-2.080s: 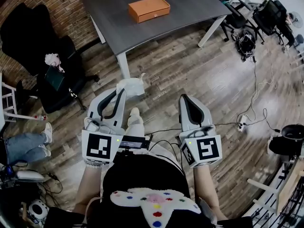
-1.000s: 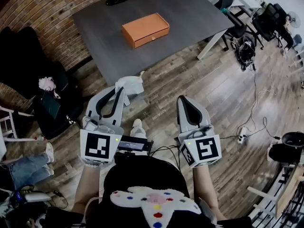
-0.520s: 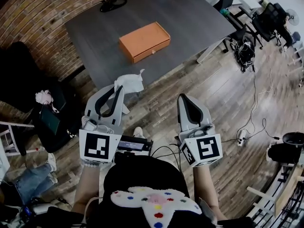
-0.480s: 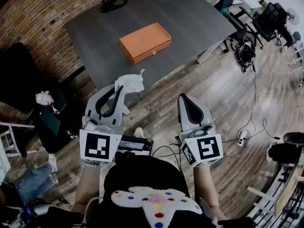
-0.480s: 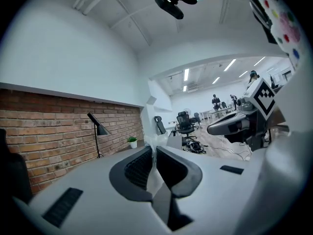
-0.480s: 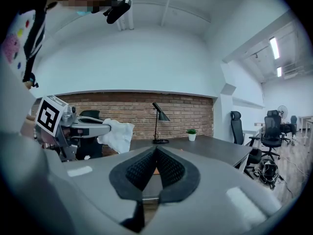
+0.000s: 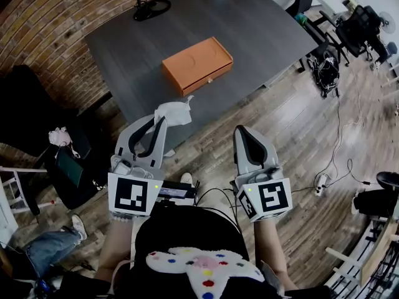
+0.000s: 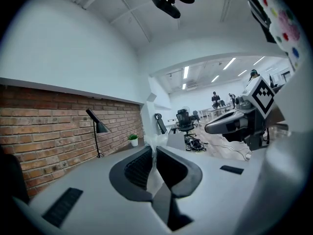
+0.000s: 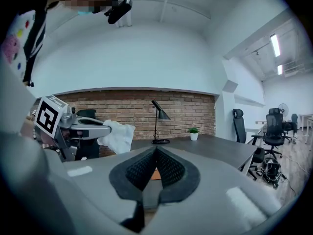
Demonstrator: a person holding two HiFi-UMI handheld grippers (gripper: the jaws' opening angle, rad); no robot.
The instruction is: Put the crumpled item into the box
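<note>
The left gripper (image 7: 161,121) pinches the white crumpled tissue wad (image 7: 176,112) at its tips, near the dark grey table (image 7: 262,30) edge, with the flat orange box (image 7: 197,64) at one o'clock. The wad looks feather-light, limp and squashable, so it is probably best held by its bunched bulk. The right gripper (image 7: 240,131) is closed and empty.

Orange box (image 7: 197,64) on a dark grey tabletop (image 7: 262,23); the crumpled item (image 7: 174,113) is white; at ten o'clock the wall (image 7: 43,23) is red-brown brick (the floor (image 7: 293,123), grey-brown wood planks).
</note>
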